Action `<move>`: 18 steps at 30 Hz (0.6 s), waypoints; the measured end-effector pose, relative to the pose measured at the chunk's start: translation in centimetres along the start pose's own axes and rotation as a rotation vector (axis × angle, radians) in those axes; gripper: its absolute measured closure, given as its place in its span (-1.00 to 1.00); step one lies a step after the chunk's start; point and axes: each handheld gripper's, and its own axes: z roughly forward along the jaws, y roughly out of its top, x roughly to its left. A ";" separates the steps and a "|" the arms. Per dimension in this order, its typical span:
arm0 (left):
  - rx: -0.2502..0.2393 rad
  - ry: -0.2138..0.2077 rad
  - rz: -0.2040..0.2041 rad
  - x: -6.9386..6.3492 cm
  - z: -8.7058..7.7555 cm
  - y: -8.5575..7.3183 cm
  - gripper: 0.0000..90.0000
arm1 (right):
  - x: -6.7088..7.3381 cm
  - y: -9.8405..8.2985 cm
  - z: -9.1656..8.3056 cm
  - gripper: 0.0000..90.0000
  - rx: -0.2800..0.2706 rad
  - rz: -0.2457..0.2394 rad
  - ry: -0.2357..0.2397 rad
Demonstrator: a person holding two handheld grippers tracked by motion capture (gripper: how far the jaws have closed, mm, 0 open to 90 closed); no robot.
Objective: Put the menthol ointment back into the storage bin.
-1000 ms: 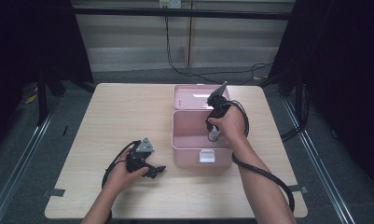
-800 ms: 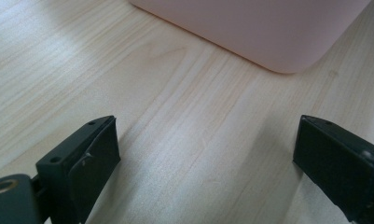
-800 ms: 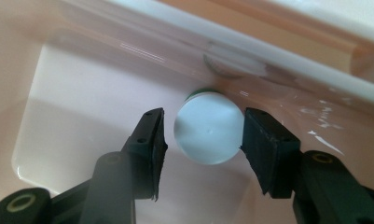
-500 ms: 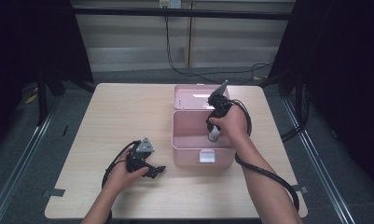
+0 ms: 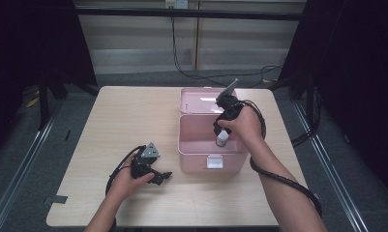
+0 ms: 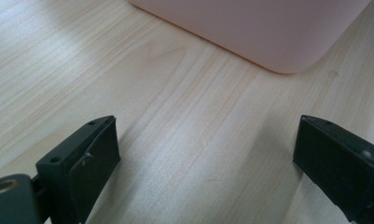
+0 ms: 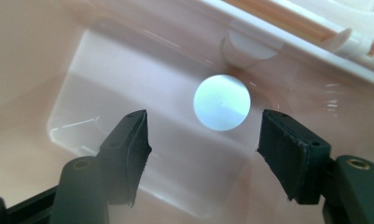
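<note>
A pink box (image 5: pixel 196 157) stands open on the wooden table, its lid (image 5: pixel 201 99) lying back behind it. A small white bottle (image 5: pixel 222 141) stands upright inside, near the right wall. My right gripper (image 5: pixel 219 128) points down just above it. In the right gripper view that gripper (image 7: pixel 205 135) is open, and the bottle's round white cap (image 7: pixel 221 102) sits below and between the jaws, untouched. My left gripper (image 5: pixel 161 176) rests low on the table left of the box. In the left gripper view it (image 6: pixel 205 149) is open and empty, with the box's corner (image 6: pixel 268 32) ahead.
A latch (image 5: pixel 214 162) sits on the front wall of the box. The tabletop (image 5: pixel 119 121) is bare wood to the left and back left. Cables trail from both grippers, one looping around the right forearm (image 5: pixel 278 176). Dark floor and rails surround the table.
The right forearm has shifted slightly. The right gripper stays over the box with the bottle below it. The left gripper has not moved.
</note>
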 end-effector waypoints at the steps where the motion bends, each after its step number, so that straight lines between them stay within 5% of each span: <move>1: 0.000 0.000 0.000 0.0 0.0 0.0 -0.86 | 0.1 0.0 -0.2 -0.29 0.000 -0.007 -0.001; 18: 0.000 0.001 0.000 0.0 0.0 0.0 -0.86 | 0.1 -1.0 -3.2 -0.45 -0.015 -0.168 0.024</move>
